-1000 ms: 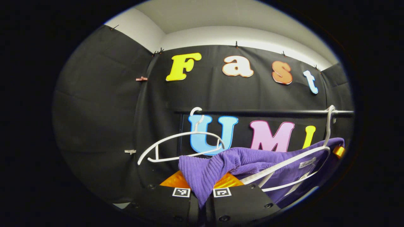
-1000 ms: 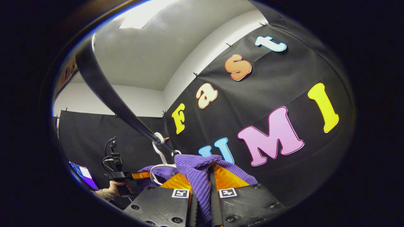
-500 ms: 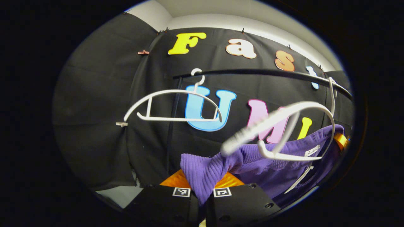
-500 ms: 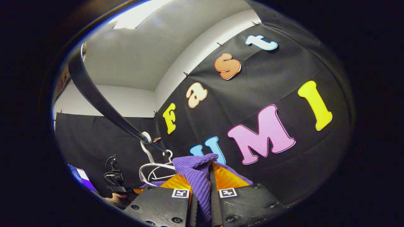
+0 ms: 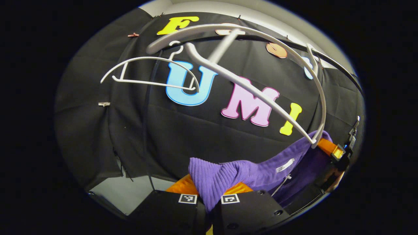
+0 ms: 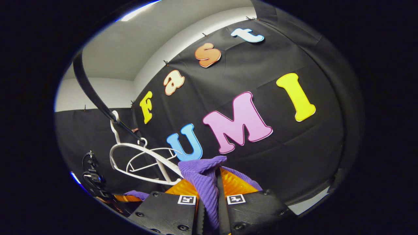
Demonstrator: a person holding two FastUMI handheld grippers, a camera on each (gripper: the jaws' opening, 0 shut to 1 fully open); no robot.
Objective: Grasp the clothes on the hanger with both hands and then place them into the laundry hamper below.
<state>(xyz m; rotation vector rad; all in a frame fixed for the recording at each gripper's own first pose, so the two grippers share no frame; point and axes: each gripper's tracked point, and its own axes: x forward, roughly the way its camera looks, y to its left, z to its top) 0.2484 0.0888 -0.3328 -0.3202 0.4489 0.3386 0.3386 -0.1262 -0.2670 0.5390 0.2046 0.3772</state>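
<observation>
Left gripper view has the left gripper clenched on a fold of the purple knit garment, both fingers pressing the cloth, and the right gripper view has the right gripper pinching another bunch of it the same way. The garment hangs slung between the two grippers, below the white hanger, which looks bare on the black rail, beside a second empty hanger; only the nearer hanger's tip sits close to the cloth by the far end. So the grasp and the pull-off appear done (whether the tip still catches cloth cannot be told); lowering into the hamper remains. The garment's long axis runs from one gripper to the other, sagging slightly.
</observation>
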